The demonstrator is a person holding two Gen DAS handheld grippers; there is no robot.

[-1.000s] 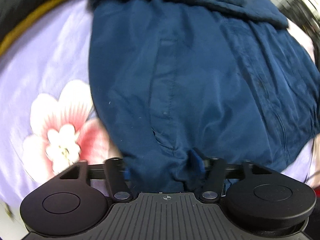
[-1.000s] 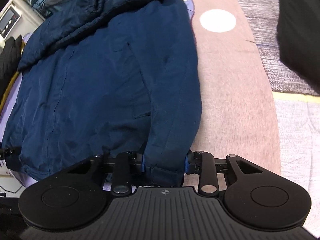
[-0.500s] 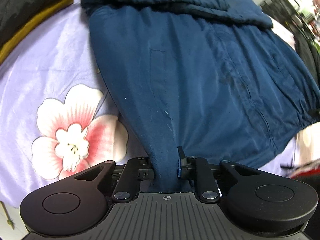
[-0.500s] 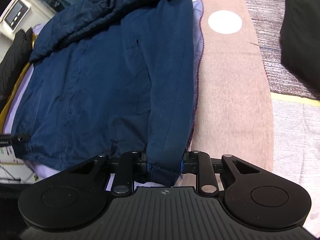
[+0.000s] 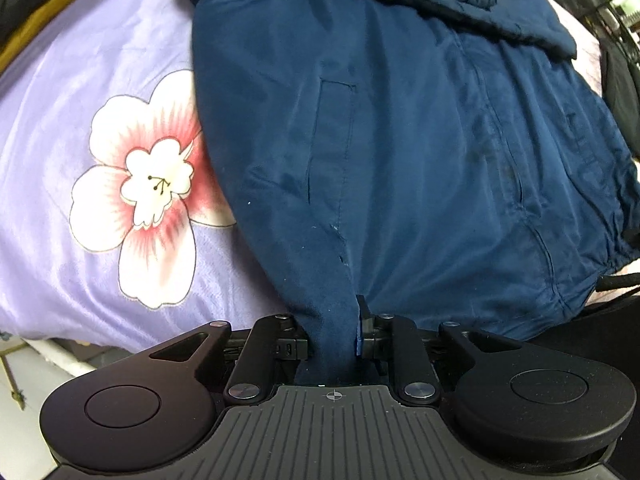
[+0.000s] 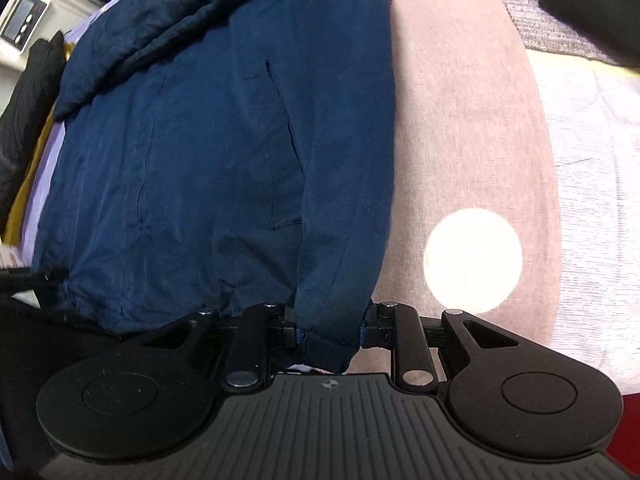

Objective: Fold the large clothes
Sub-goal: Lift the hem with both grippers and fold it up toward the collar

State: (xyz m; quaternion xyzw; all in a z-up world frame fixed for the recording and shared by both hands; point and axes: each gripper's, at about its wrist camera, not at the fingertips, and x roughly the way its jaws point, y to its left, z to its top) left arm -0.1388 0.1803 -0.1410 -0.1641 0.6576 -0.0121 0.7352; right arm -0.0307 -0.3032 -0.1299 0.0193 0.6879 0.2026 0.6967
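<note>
A large navy blue jacket point(image 5: 400, 140) lies spread on a bed, its folded-over upper part at the far end. My left gripper point(image 5: 332, 340) is shut on the jacket's near left hem corner, the cloth drawn taut into the jaws. The jacket also shows in the right wrist view point(image 6: 224, 152). My right gripper point(image 6: 330, 334) is shut on the near right hem corner, where the cuff-like edge bunches between the fingers.
A lilac sheet with a pink and white flower point(image 5: 148, 188) lies left of the jacket. A pinkish-brown cover with white dots point(image 6: 472, 260) lies right of it. Dark clothing point(image 6: 592, 0) sits at the far right, and black fabric point(image 6: 32, 92) at the far left.
The left gripper closed on the hem corner and pulled it taut. Both grippers have drawn the hem back toward the near bed edge; the right view has shifted forward along the cover.
</note>
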